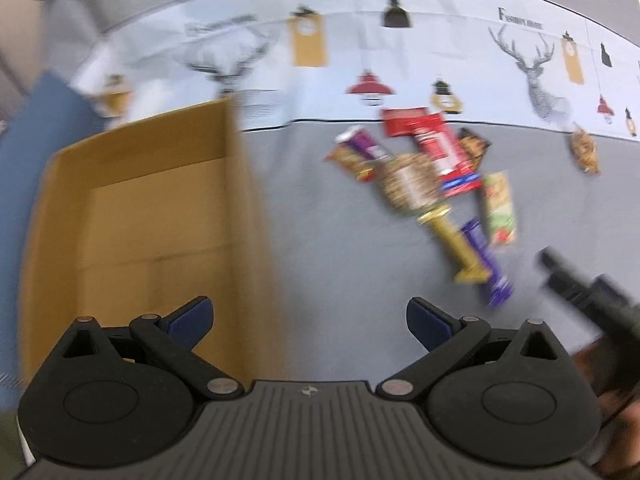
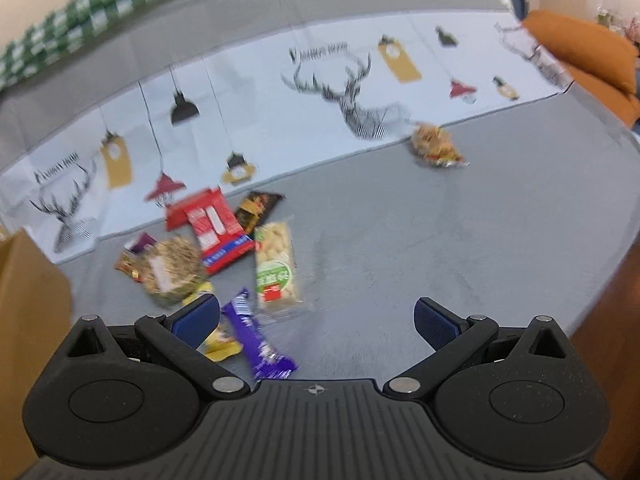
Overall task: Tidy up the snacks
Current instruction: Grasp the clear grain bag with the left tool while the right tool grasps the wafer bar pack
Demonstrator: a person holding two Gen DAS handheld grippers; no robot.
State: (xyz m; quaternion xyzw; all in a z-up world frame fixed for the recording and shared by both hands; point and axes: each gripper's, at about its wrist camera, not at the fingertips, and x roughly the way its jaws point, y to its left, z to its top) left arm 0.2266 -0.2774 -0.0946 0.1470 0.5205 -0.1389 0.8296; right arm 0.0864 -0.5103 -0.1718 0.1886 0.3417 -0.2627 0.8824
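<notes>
1. Support surface: a grey table (image 2: 460,240), extending ahead of both open tongs.
2. Far side, beyond the tongs: a white printed cloth (image 2: 280,120) with deer heads and lamps lies flat on the table.
3. Ahead-left of the left tongs: an open cardboard box (image 1: 160,216) stands on the table.
4. Ahead-left of the right tongs: a pile of snack packets (image 2: 224,248) lies on the grey surface.
5. Far ahead-right: one separate snack packet (image 2: 434,146) lies at the cloth edge, well apart from the pile.

Matt cardboard box (image 1: 160,216), glossy foil snack wrappers (image 2: 224,236)
</notes>
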